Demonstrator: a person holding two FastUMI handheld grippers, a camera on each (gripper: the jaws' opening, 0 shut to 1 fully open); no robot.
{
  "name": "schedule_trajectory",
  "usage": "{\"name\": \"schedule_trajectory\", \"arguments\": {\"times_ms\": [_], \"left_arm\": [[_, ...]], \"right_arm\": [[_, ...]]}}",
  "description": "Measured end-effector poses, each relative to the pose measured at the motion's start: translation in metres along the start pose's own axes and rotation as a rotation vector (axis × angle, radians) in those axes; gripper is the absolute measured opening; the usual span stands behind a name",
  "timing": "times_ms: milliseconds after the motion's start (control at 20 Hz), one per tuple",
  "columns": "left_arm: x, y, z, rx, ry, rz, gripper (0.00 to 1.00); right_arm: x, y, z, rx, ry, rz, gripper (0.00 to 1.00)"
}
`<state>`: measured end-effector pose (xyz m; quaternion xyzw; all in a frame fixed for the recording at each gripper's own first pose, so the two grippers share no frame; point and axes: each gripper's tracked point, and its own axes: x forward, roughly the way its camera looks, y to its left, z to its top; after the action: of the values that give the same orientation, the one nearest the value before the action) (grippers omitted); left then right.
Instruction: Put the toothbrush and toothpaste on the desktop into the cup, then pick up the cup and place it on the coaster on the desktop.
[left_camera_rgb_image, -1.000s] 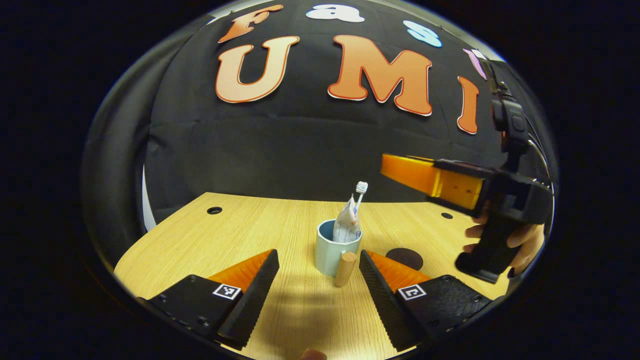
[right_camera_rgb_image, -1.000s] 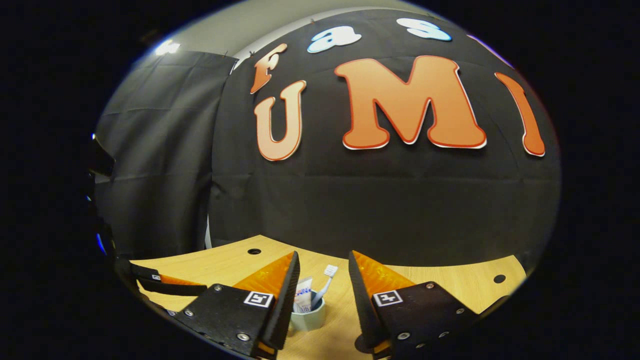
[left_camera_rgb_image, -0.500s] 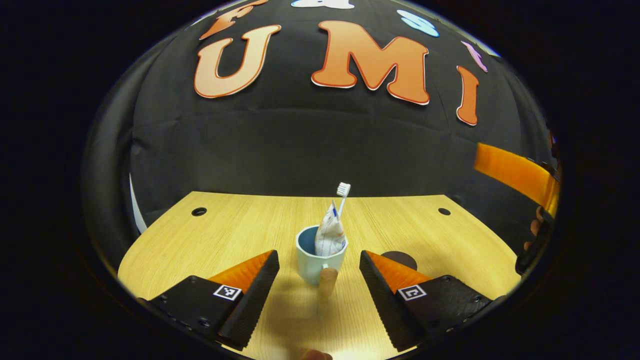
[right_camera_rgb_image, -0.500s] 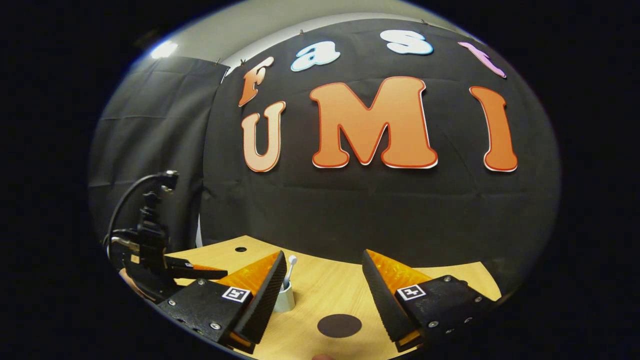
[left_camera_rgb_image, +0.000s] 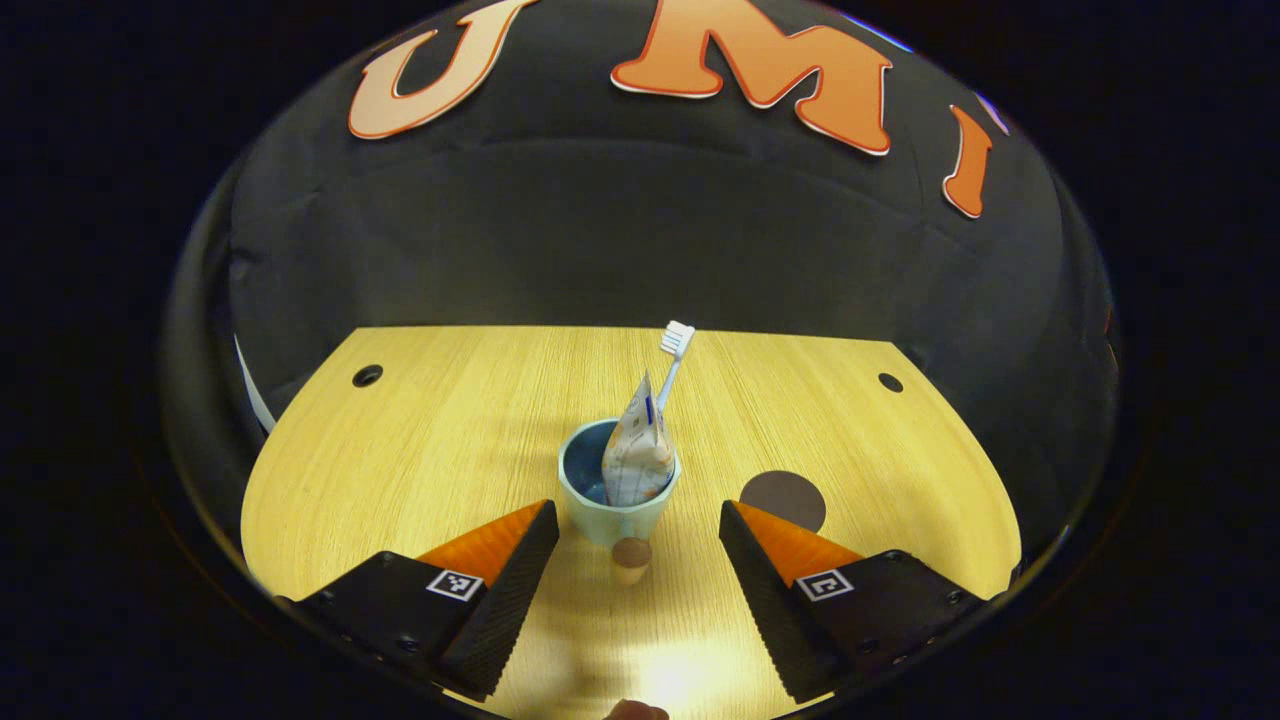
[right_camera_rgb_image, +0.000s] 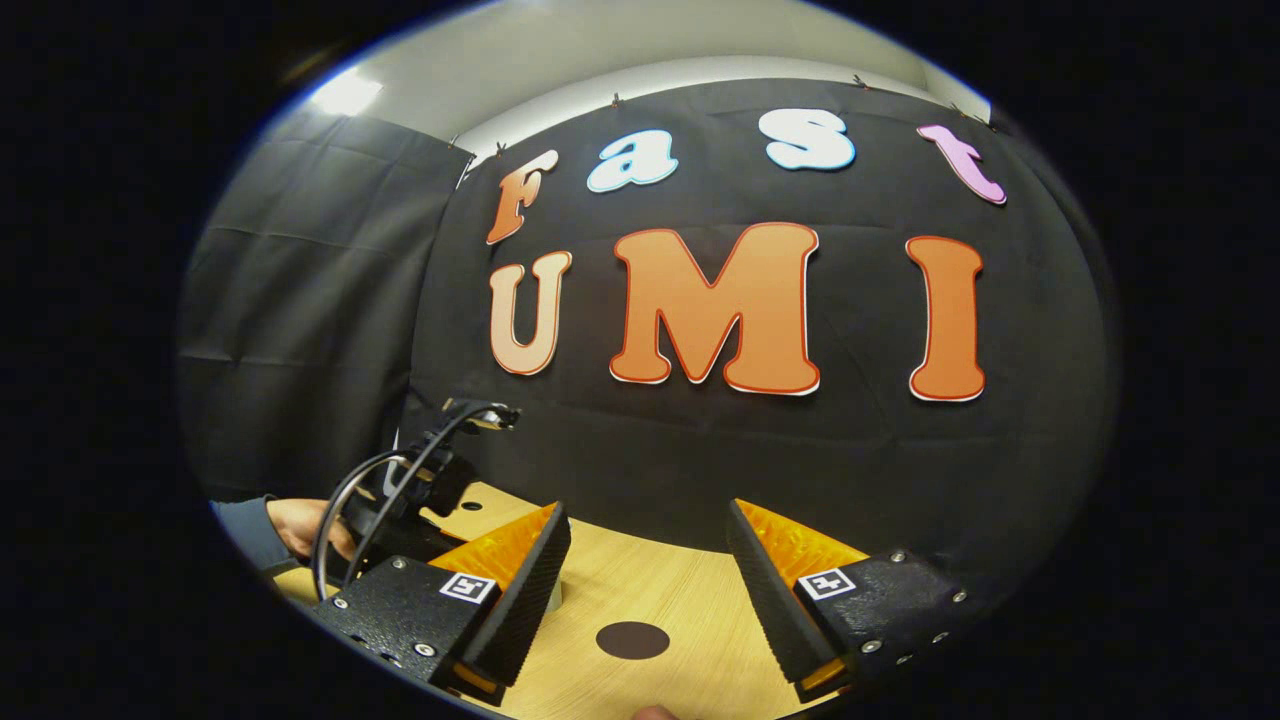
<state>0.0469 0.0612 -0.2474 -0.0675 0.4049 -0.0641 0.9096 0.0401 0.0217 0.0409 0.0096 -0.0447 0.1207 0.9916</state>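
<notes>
A pale blue cup stands upright on the wooden desktop. A toothpaste tube and a white toothbrush stick up out of it. The cup's round wooden handle points toward me. My left gripper is open, its two fingers on either side of the cup and a little short of it, not touching. To the cup's right a dark round coaster lies flat. My right gripper hangs open above the coaster, holding nothing. A sliver of the cup peeks from behind its left finger.
Two small round holes sit near the desktop's far corners. In the right gripper view a hand in a grey sleeve holds the other gripper's body, with a looping black cable. The black cloth wall closes the far side.
My left gripper has tilted down and come closer over the cup. My right gripper has drawn away to the right, out of the left gripper view, swinging off the cup toward the coaster.
</notes>
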Motion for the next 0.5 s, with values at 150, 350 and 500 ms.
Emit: {"name": "schedule_trajectory", "arguments": {"times_ms": [150, 350, 500], "left_arm": [[0.011, 0.0, -0.008, 0.005, 0.102, 0.019, 0.97], [0.023, 0.0, -0.018, 0.011, 0.218, 0.044, 0.98], [0.029, 0.003, -0.021, 0.02, 0.316, 0.065, 0.98]], "right_arm": [[-0.018, -0.007, 0.003, 0.014, -0.012, 0.002, 0.95], [-0.034, -0.015, 0.001, 0.019, -0.026, -0.007, 0.95], [-0.034, -0.018, 0.0, 0.034, -0.033, -0.014, 0.96]]}}
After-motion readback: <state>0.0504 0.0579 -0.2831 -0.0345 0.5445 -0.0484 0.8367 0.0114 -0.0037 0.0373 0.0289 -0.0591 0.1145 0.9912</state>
